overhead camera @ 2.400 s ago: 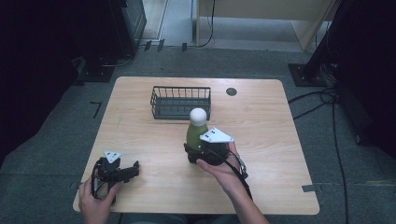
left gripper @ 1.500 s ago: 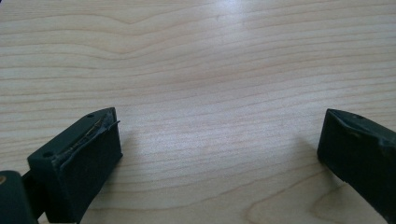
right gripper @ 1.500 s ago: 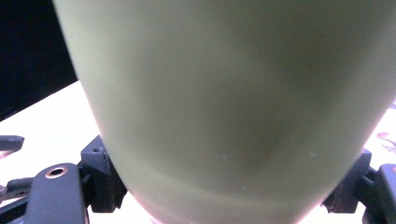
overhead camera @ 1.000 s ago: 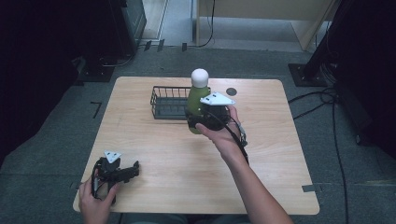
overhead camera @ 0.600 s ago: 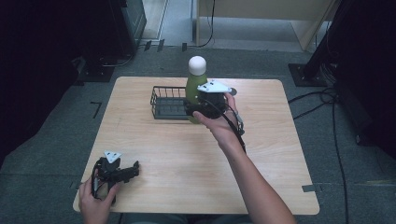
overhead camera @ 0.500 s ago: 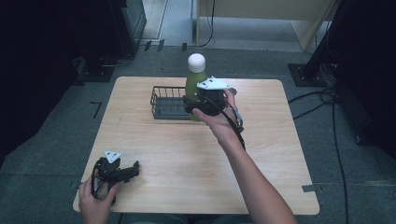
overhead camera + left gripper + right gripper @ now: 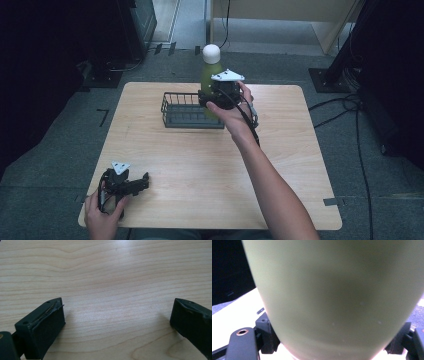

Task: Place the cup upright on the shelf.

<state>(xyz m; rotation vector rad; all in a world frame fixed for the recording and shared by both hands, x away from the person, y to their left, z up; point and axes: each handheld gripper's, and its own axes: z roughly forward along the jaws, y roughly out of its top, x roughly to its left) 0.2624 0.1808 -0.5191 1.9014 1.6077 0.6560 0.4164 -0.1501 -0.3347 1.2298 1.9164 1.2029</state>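
A green bottle with a white cap hangs upright in the air over the right end of a black wire basket. My right gripper is shut on the bottle's lower body. In the right gripper view the pale green bottle looms close, with a black jaw at each side of its base. My left gripper rests near the table's front left corner, held by a hand. Its jaws stand wide open over bare wood, with nothing between the left gripper's fingertips.
The wooden table has room in the middle and at the right. Cables trail on the grey floor to the right, and dark equipment stands at the back left.
My right gripper has carried the bottle up and away from the person, from the table's middle to above the basket's right end. The left gripper has stayed put.
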